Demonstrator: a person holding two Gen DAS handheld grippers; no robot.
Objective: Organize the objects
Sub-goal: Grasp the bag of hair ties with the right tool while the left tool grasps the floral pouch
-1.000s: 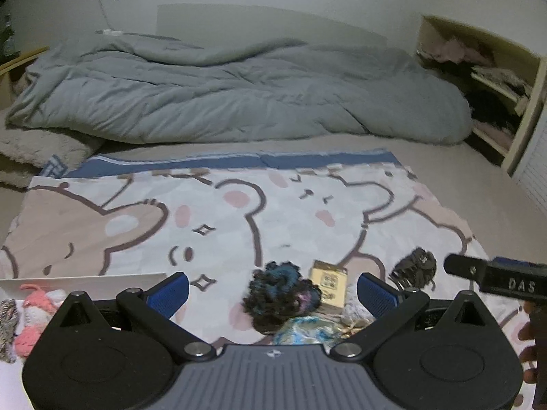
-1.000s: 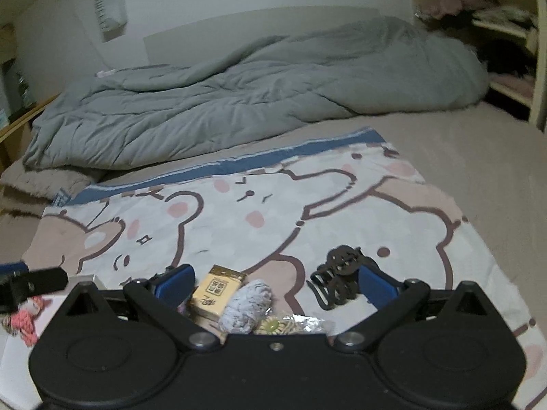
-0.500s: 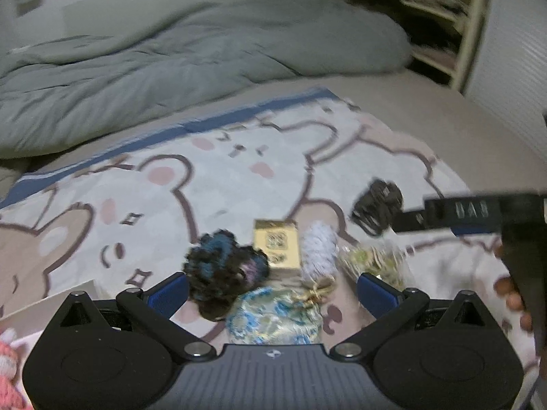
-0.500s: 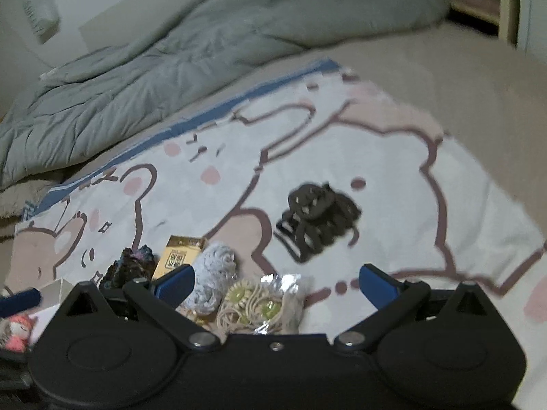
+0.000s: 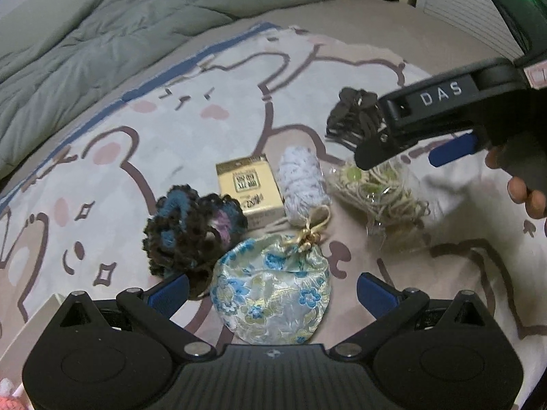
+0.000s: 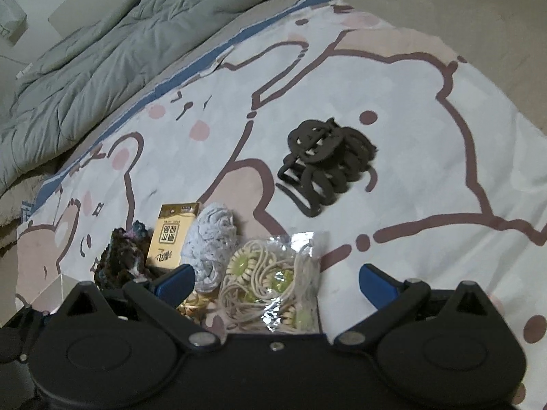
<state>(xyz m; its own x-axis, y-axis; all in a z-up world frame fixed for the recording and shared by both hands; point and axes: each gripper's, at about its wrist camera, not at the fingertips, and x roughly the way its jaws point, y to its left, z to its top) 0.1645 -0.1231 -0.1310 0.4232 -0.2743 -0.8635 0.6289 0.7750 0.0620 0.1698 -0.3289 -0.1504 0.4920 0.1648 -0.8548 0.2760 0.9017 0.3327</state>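
The work area is a bed covered by a sheet (image 6: pixel 427 157) printed with cartoon bears in pink, brown and white, with a blue border along its far edge. Beyond the sheet lies a rumpled grey quilt (image 5: pixel 112 34), and a slatted white door (image 5: pixel 454 3) stands at the far right.

A cluster of small items rests on the sheet. A blue-flowered cloth pouch (image 5: pixel 273 294) with a gold tie lies nearest in the left view. Just beside it are a dark crocheted scrunchie (image 5: pixel 191 229), a gold box (image 5: pixel 249 188) and a pale grey scrunchie (image 5: pixel 302 181), the last two touching. A clear packet of beige hair ties (image 6: pixel 270 283) lies to the right, and a dark brown hair claw (image 6: pixel 324 167) lies apart, farther back.

The left tongs (image 5: pixel 271 294) are spread wide and grip nothing; the pouch sits between the blue pads. The right tongs (image 6: pixel 277 282) are likewise spread wide and hold nothing, with the packet of hair ties between the pads. In the left view a hand (image 5: pixel 523 184) grips the right tool above the packet.
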